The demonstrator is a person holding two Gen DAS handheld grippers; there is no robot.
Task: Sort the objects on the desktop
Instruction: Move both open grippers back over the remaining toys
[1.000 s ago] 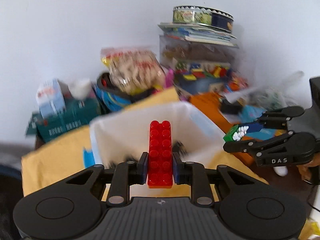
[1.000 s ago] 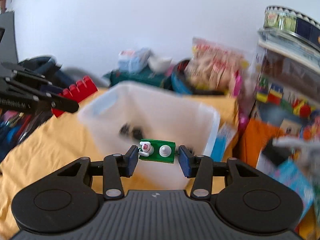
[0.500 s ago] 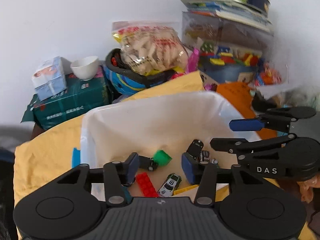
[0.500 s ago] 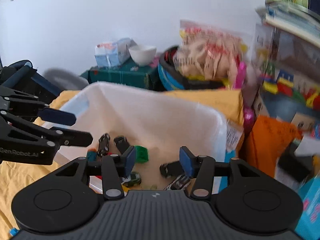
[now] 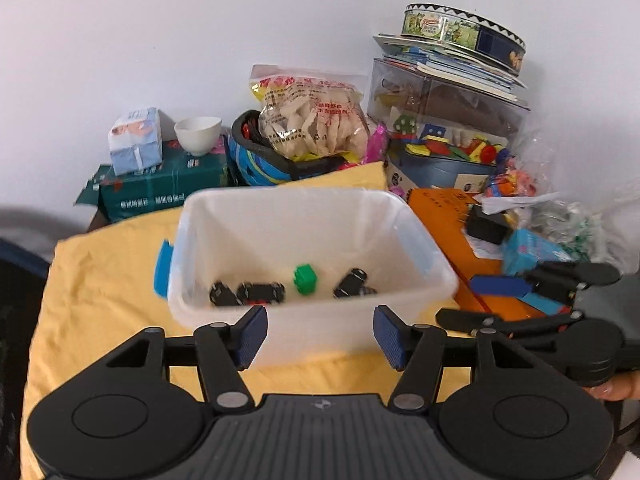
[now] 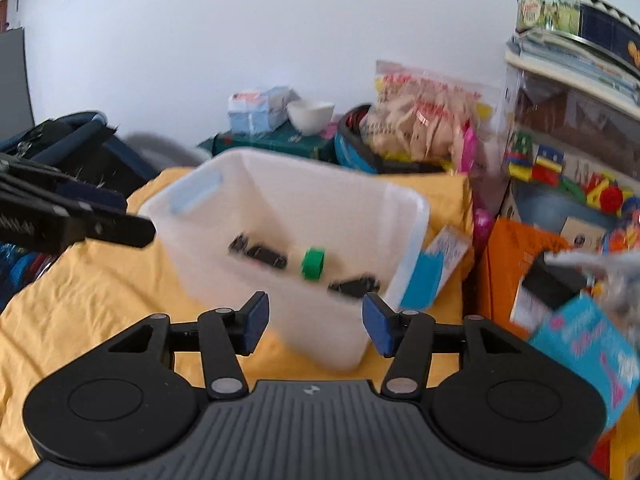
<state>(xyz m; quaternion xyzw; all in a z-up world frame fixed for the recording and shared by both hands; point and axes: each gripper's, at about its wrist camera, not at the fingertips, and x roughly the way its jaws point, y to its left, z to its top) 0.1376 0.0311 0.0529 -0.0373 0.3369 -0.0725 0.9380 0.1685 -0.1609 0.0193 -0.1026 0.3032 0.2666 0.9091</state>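
1. Left gripper (image 5: 320,334): jaws have just been opening, now spread wide with nothing between them. Right gripper (image 6: 315,328): likewise, released and empty.
2. Bin (image 5: 424,256) sits mid-frame on the yellow cloth (image 5: 100,280); green block (image 5: 305,278) and dark toy cars (image 5: 260,292) lie on its floor.
3. Next, I judge: back both grippers clear of the rim before seeking another piece.
4. Block looks squat; long axis unclear. The cars lie roughly across the frame.

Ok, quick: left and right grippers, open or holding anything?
Left gripper: open, jaws have just been opening, nothing between them.
Right gripper: open, jaws have just been opening, nothing between them.
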